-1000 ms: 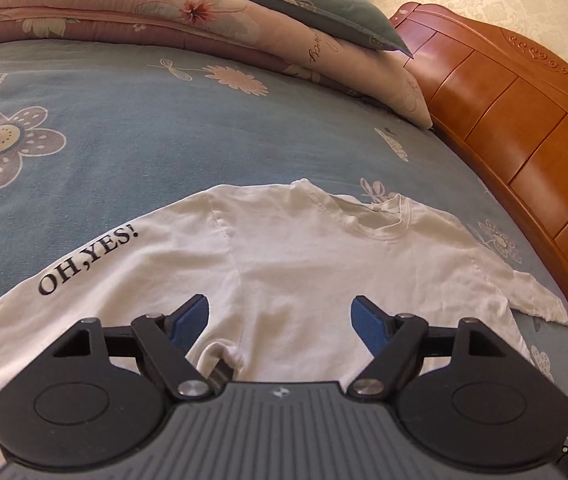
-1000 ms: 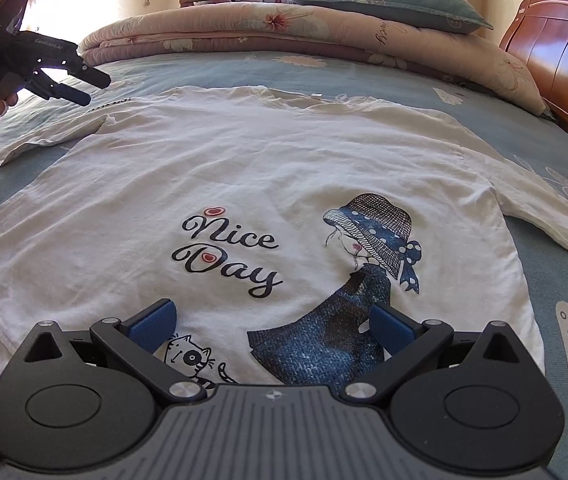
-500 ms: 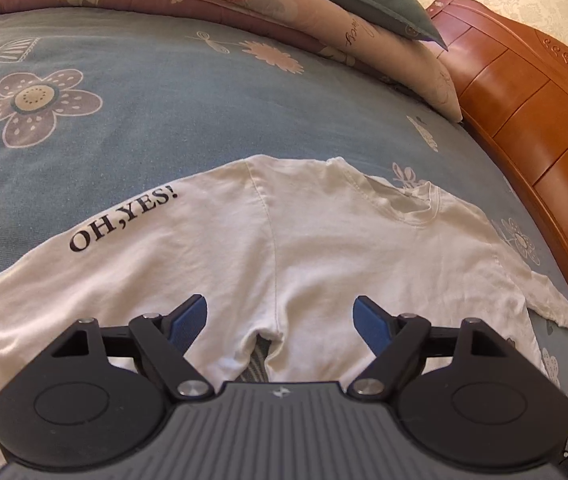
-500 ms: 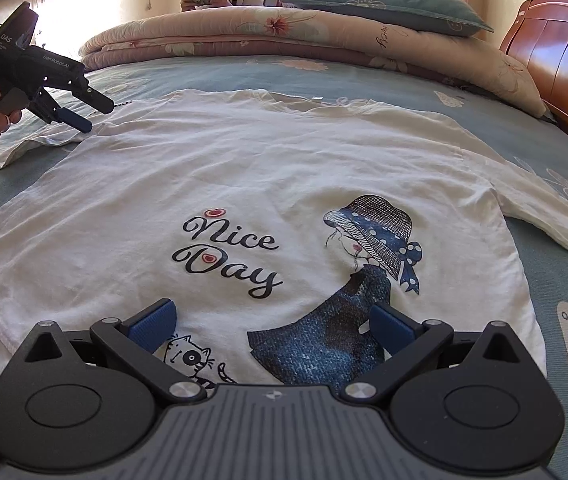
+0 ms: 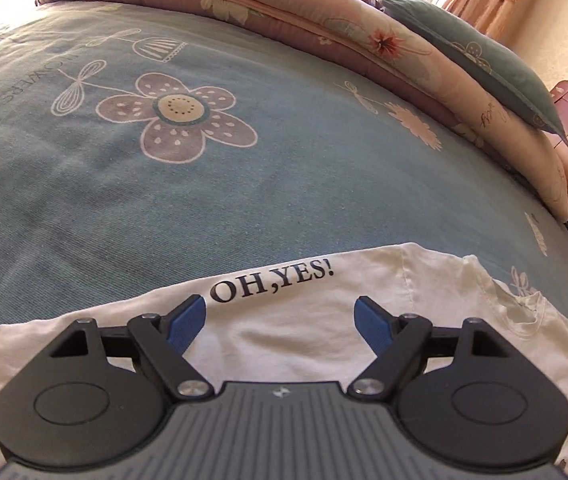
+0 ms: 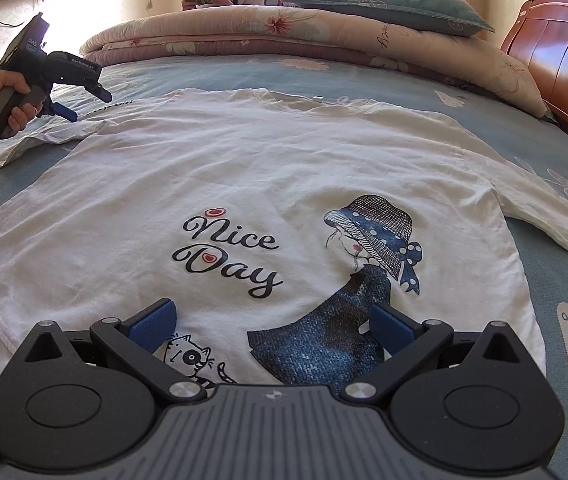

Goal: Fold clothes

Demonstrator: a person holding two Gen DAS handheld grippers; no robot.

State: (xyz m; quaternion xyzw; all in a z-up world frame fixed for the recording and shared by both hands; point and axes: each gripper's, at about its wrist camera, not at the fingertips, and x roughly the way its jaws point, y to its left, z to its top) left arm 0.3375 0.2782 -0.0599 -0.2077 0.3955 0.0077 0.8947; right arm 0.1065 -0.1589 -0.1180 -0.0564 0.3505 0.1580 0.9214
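Left wrist: sleeve (image 5: 304, 320) lies below spread jaws, untouched.

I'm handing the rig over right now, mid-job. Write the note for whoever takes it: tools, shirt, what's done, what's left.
Left tool: open, empty, hovering over the left sleeve by its "OH,YES!" print.
Right tool: open, empty, over the hem, above the cat and skirt print.
Shirt: white, long-sleeved, lying flat and print-up on the bed, collar toward the rolled quilt; both sleeves spread outward.
Done: shirt laid out. No fold made.
Left: all folding. The left sleeve looks like the natural first grab, then the right sleeve, then the body.
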